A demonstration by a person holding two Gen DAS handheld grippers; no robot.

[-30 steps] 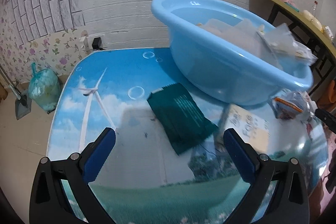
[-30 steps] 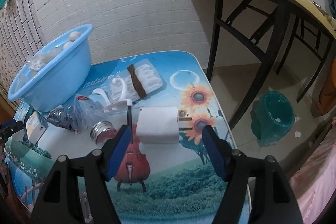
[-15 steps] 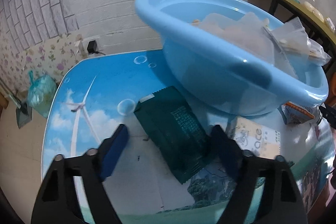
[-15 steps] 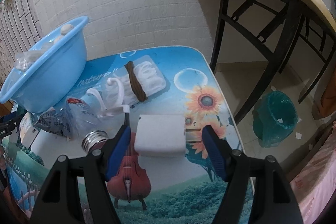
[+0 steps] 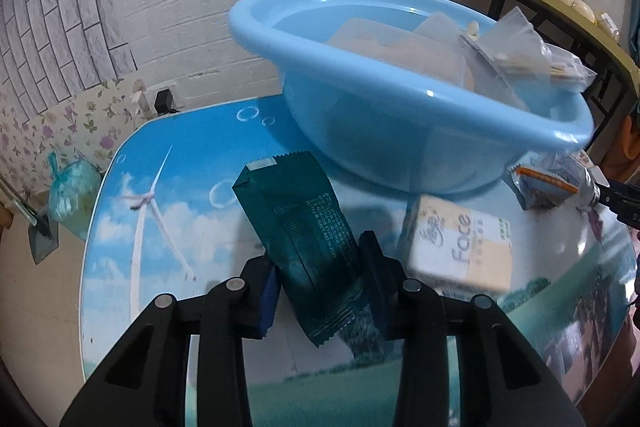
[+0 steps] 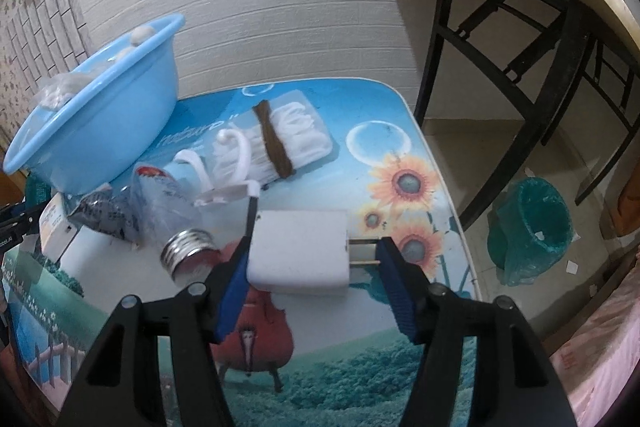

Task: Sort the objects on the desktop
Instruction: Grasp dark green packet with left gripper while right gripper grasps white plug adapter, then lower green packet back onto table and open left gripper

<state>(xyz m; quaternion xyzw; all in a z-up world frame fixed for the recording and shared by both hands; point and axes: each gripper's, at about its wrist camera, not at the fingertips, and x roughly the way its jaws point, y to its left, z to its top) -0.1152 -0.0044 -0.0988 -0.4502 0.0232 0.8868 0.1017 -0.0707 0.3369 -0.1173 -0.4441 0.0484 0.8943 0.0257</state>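
Observation:
My left gripper [image 5: 320, 283] is shut on a dark green foil packet [image 5: 300, 231] in front of the blue basin [image 5: 400, 123], which holds clear bags. A cream tissue pack marked "Face" [image 5: 460, 247] lies just right of it. My right gripper [image 6: 312, 267] is open around a white charger block [image 6: 298, 253] with its prongs pointing right; the left finger touches the block, the right finger stands apart. The basin [image 6: 100, 119] shows at the left in the right wrist view.
A light bulb in a clear bag [image 6: 176, 219], white hooks [image 6: 232, 163] and a pack of white cord with a brown band [image 6: 280, 139] lie behind the charger. A snack packet [image 5: 548, 183] lies right of the basin. A green bin [image 6: 532, 231] stands on the floor beyond the table's right edge.
My left gripper moved forward and closed on the green packet. My right gripper moved forward until the charger sits between its fingers, and it narrowed somewhat.

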